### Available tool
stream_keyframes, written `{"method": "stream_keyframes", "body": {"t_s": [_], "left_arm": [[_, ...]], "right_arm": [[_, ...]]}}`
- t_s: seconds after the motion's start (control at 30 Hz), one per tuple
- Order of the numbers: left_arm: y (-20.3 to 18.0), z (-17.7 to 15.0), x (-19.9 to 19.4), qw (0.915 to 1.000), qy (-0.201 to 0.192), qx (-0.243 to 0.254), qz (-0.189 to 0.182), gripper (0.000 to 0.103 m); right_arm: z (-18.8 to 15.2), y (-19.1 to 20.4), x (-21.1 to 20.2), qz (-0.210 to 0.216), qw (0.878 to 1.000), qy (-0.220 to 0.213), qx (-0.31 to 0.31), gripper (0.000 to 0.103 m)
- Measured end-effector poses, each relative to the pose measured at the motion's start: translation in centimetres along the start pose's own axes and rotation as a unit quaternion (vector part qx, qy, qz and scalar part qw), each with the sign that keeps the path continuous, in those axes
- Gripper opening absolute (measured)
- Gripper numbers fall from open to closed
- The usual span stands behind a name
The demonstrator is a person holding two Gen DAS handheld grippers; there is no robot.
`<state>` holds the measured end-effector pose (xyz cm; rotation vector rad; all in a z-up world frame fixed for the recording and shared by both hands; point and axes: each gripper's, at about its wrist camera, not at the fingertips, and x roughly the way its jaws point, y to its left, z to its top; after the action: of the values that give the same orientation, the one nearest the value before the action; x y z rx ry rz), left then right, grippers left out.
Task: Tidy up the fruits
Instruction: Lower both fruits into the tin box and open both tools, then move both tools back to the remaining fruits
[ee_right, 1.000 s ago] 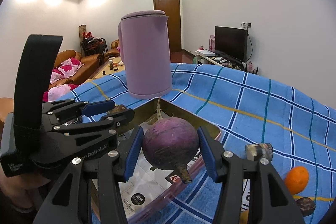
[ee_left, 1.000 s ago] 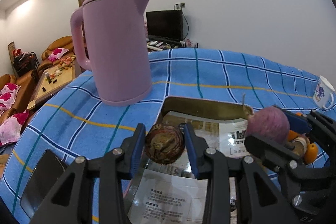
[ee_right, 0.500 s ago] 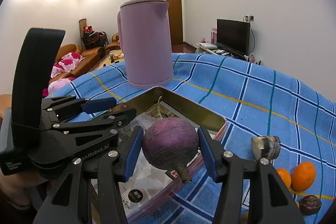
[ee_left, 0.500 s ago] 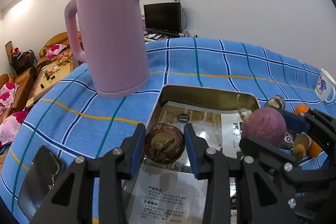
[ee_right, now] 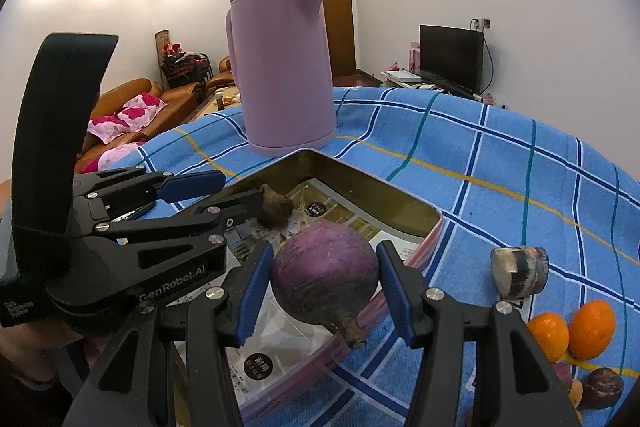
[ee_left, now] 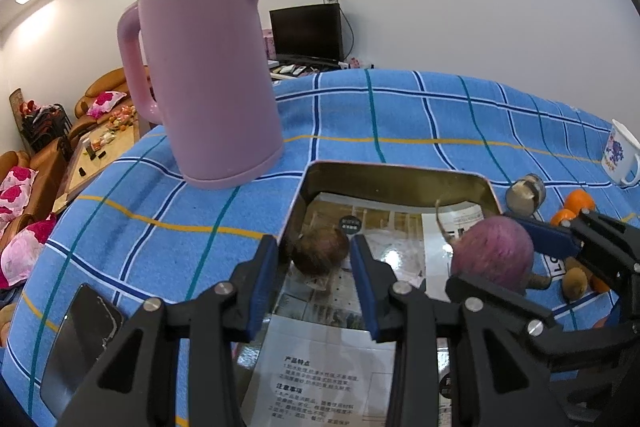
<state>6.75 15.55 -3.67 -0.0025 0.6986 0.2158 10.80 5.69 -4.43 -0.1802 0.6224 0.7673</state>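
My left gripper (ee_left: 314,269) is open over the left side of a gold metal tin (ee_left: 394,181). A brown round fruit (ee_left: 320,251) lies blurred in the tin between the spread fingers, apart from the pads. My right gripper (ee_right: 324,283) is shut on a purple round root (ee_right: 325,269) and holds it above the tin's right rim (ee_right: 434,223). The root also shows in the left wrist view (ee_left: 494,259), and the brown fruit in the right wrist view (ee_right: 274,211). Oranges (ee_right: 592,323) and small brown fruits (ee_right: 604,385) lie on the blue checked cloth at right.
A tall pink kettle (ee_left: 208,75) stands just behind the tin's left corner. A cut root chunk (ee_right: 518,271) sits right of the tin. A white mug (ee_left: 618,159) stands far right. A black phone (ee_left: 80,339) lies at the near left. Printed paper (ee_left: 332,379) lines the tin.
My left gripper has opened and let the brown fruit drop into the tin. Both grippers have moved down toward the tin; the right one still holds the purple root.
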Motion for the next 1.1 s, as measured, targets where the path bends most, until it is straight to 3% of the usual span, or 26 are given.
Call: {"method": "stream_keyframes", "body": {"t_s": [0.3,0.47,0.63,0.87,1.1], "left_arm": [[0.0,0.0,-0.1,1.0000,0.000,0.000,0.000,0.040],[0.1,0.1,-0.6,0.9999,-0.009,-0.002,0.009,0.052],[0.0,0.1,-1.2,0.9998,-0.017,-0.008,0.004,0.054],[-0.3,-0.1,-1.3,0.9997,-0.018,-0.016,0.004,0.066],[-1.0,-0.2,-2.2,0.9994,-0.029,-0.021,-0.005,0.067]], "right_arm": [[0.0,0.1,0.1,-0.001,1.000,-0.001,-0.001,0.056],[0.1,0.0,-0.5,-0.007,1.000,-0.019,-0.004,0.058],[-0.1,-0.4,-1.0,-0.014,1.000,-0.026,0.008,0.063],[-0.4,-1.0,-1.5,-0.023,0.999,-0.029,0.020,0.064],[-0.9,-1.2,-2.8,-0.039,0.998,-0.041,0.020,0.065]]}}
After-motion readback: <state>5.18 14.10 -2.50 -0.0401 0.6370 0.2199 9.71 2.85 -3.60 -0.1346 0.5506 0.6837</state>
